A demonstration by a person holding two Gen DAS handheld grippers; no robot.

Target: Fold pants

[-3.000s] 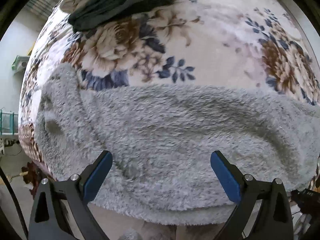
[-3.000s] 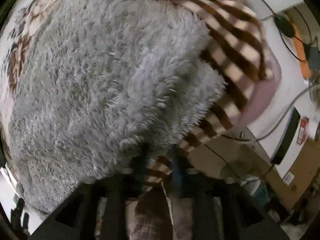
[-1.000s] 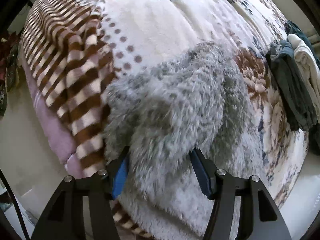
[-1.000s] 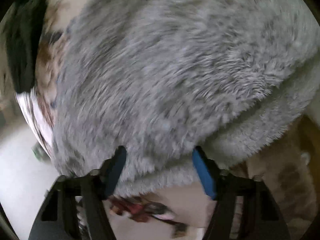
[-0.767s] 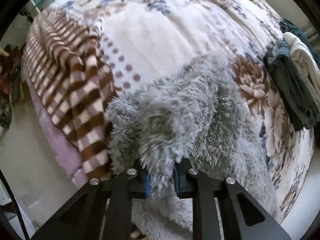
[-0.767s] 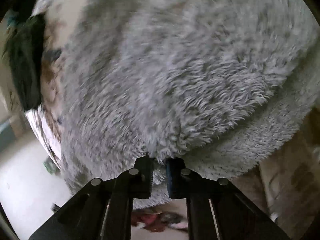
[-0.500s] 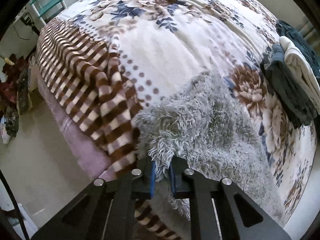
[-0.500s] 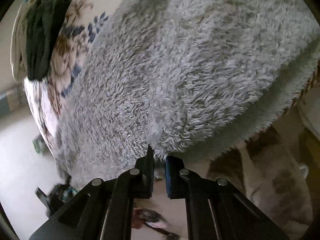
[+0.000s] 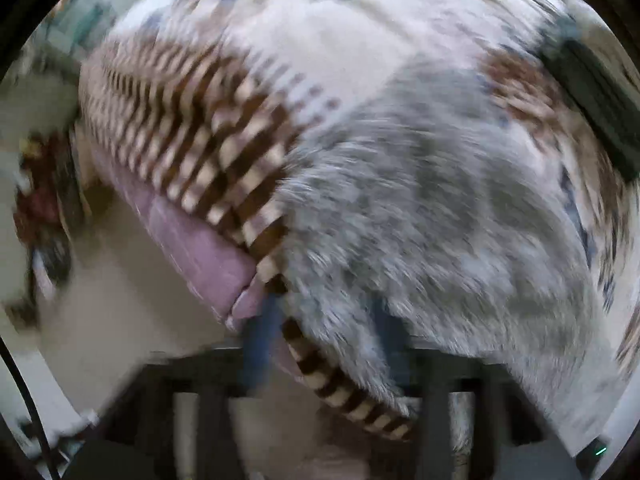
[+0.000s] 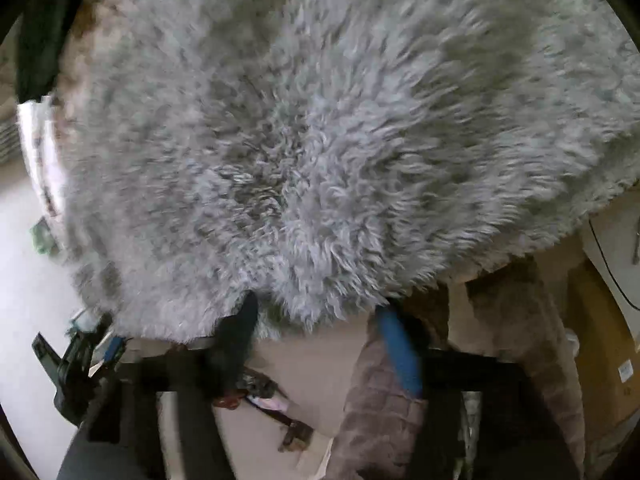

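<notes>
Pants (image 9: 432, 216), grey and shaggy, are my landmark in the left wrist view: they lie spread on the floral blanket (image 9: 328, 40), their near edge hanging over the bed's side. Left of the pants I see the blanket's brown-and-cream striped border (image 9: 192, 136), and below that border a mauve mattress edge (image 9: 192, 248). At the far right of the pants sits a dark folded garment (image 9: 600, 96). My left gripper (image 9: 324, 344) is at the pants' near-left corner, its jaws opening; the blue pads (image 9: 260, 344) are smeared by blur, fur hangs between them, and neither pad presses on it. In the right wrist view the pants (image 10: 320, 128) fill nearly everything. My right gripper (image 10: 320, 344) sits just below the pants' near edge, jaws opening, with a tuft of fur above the gap and nothing pinched. Right of that edge hangs a quilted brown cloth (image 10: 384, 412), and beyond it stands a cardboard box (image 10: 608, 352).
</notes>
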